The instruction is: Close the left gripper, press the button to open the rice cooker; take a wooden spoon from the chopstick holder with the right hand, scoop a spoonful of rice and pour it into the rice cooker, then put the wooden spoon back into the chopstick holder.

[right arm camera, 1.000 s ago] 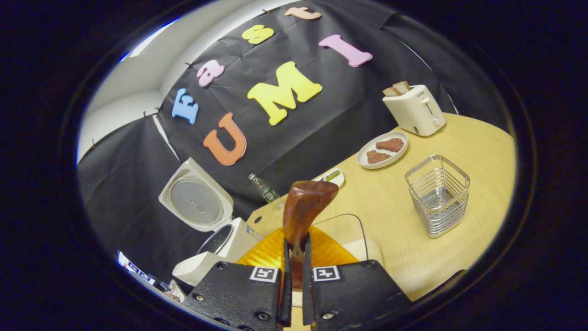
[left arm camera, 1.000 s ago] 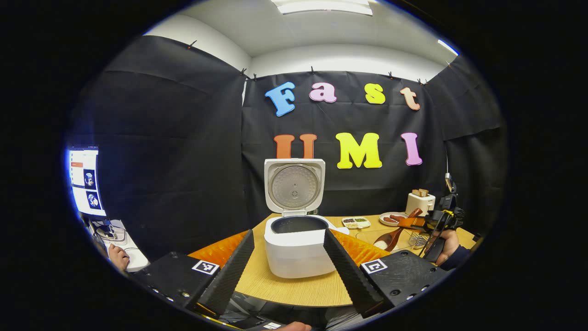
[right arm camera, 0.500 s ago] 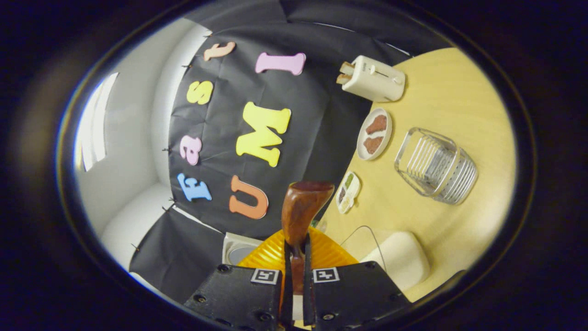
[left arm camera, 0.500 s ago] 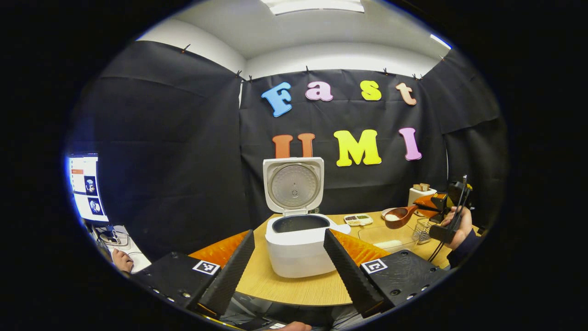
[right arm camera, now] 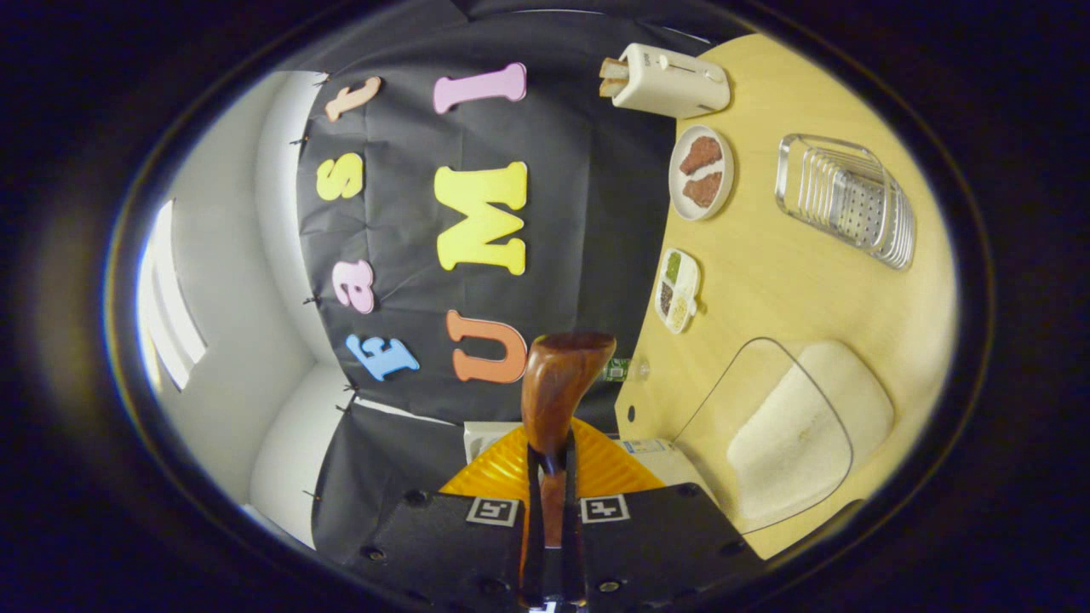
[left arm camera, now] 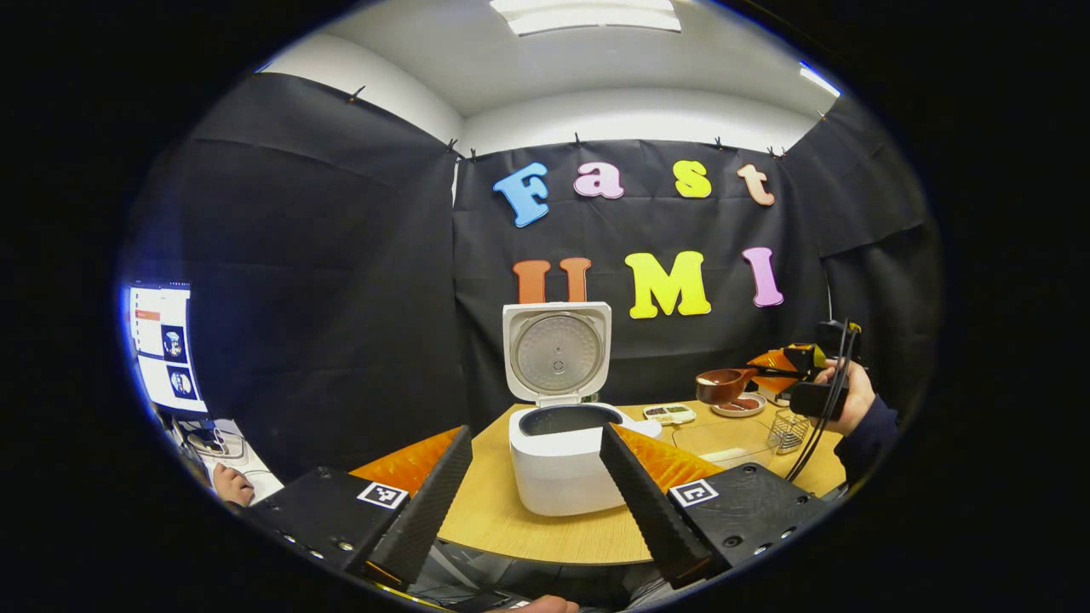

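Observation:
The white rice cooker [left arm camera: 558, 464] stands on the table with its lid [left arm camera: 558, 353] up and its pot uncovered. My left gripper [left arm camera: 535, 485] is open, its fingers on either side of the cooker and short of it. Off to the right, a hand holds my right gripper [left arm camera: 779, 373], shut on the wooden spoon [left arm camera: 719, 385], which is held level above the table with a little white rice at its rim. In the right gripper view the scene is rolled sideways. There my right gripper [right arm camera: 552, 477] clamps the spoon [right arm camera: 558, 387] by its handle. The wire chopstick holder [right arm camera: 847, 200] is empty.
A glass bowl of rice [right arm camera: 788, 434] sits below the spoon, between cooker and chopstick holder [left arm camera: 788, 430]. A toaster [right arm camera: 668, 81], a plate of meat [right arm camera: 701, 173] and a small divided dish [right arm camera: 677, 289] line the back. A monitor [left arm camera: 162, 345] and a person's hand [left arm camera: 230, 485] are far left.
My right gripper has lifted the spoon out of the rice bowl with rice in it, rolled it level and raised it toward the cooker. The left gripper has hardly moved.

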### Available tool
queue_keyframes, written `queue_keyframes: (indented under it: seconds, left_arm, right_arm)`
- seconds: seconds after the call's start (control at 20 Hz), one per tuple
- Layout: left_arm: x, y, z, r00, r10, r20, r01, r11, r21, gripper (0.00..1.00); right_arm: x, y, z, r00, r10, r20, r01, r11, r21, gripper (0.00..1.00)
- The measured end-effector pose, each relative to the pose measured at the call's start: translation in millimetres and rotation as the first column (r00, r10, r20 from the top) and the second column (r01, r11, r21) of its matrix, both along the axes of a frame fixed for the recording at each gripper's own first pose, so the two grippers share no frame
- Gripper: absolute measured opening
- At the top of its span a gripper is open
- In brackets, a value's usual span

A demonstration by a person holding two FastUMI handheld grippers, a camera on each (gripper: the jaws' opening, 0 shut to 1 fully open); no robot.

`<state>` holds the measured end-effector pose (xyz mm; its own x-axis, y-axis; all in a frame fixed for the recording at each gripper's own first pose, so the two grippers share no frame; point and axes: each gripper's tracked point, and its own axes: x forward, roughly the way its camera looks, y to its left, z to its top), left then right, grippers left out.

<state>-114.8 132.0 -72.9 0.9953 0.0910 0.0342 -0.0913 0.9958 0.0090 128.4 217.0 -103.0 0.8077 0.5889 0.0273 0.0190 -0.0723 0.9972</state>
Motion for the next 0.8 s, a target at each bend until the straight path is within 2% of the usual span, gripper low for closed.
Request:
queue_keyframes:
  seconds: [0.15,0.35,0.5,0.65,0.8]
  left_arm:
    - [-3.7,2.4,-0.3,1.000,-0.018,0.004,0.018,1.000,-0.012,0.96]
    - [-9.7,17.9,-3.1,1.000,-0.023,0.001,0.023,0.998,-0.056,0.96]
    - [-16.9,31.9,-3.9,1.000,-0.008,0.004,0.008,0.998,-0.058,0.96]
    - [-23.2,40.3,-8.2,1.000,-0.007,0.004,0.007,0.999,-0.053,0.96]
    - [-29.2,54.3,-9.2,1.000,0.007,0.003,-0.007,0.998,-0.069,0.96]
  right_arm:
    - [8.6,31.9,17.2,0.999,0.035,0.011,-0.035,0.999,-0.025,0.13]
    - [25.2,75.6,38.8,0.997,0.069,0.038,-0.063,0.988,-0.142,0.13]
    - [32.1,115.6,52.4,0.988,0.145,0.055,-0.130,0.969,-0.212,0.13]
    - [42.2,149.7,55.6,0.980,0.185,0.075,-0.151,0.932,-0.330,0.13]
    - [51.4,186.4,41.6,0.967,0.243,0.072,-0.182,0.863,-0.472,0.13]
